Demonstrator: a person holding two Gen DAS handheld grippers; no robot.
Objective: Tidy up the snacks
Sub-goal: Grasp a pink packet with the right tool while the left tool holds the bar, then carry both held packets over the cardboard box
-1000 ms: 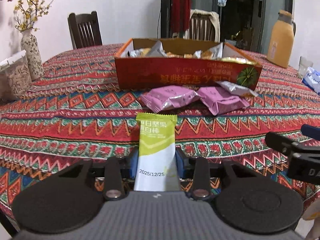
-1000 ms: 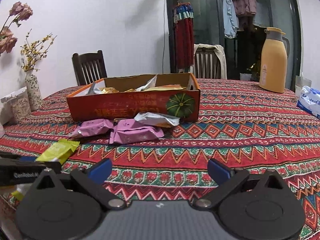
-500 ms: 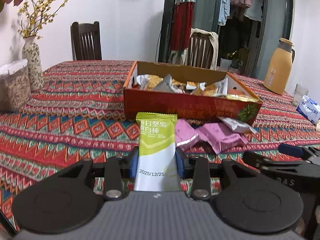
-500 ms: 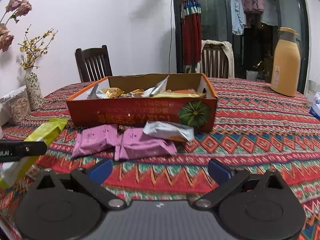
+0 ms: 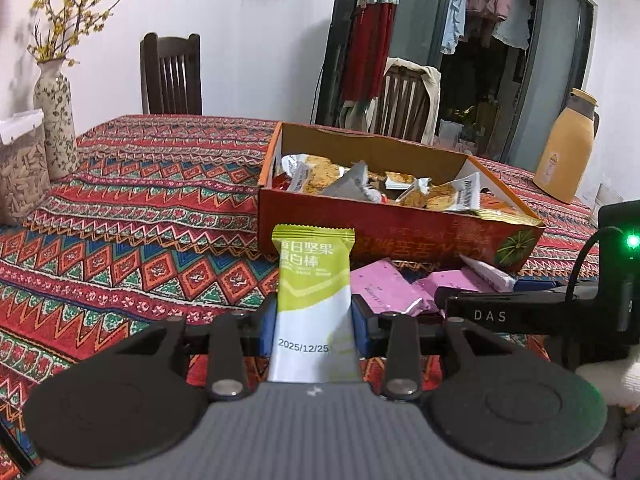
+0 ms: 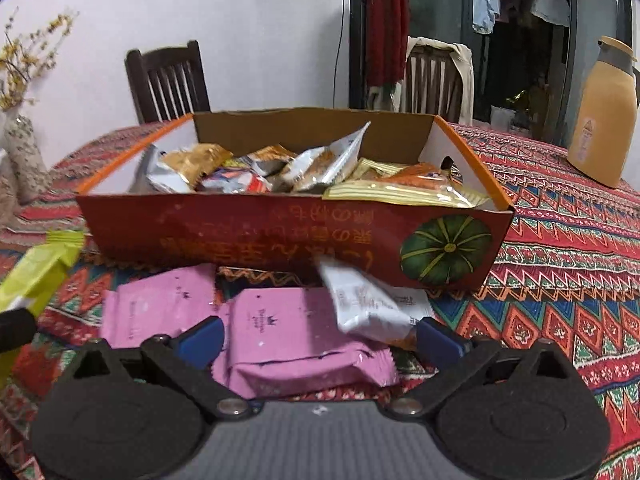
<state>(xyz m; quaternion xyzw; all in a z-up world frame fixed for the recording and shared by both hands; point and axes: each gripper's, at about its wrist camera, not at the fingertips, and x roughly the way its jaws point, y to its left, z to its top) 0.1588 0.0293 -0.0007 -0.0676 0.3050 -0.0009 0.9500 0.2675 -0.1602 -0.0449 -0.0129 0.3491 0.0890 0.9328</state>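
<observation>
Patterned red cloth covers the table in my left wrist view, with a vase and a clear jar at the far left and a tan jug at the far right. My left gripper pinches a green snack bar by its long sides, its long axis running straight ahead toward the orange box. That box lies ahead and a little right, open-topped, already heaped with packets. Pink packets lie between bar and box wall, low enough that I judge they won't block a lift over the rim.

From my right wrist view, the same cloth and box fill the middle. My right gripper stands spread wide, empty, just over a pink packet lying crosswise. A white packet overlaps its far right corner and could get caught in a pinch.
</observation>
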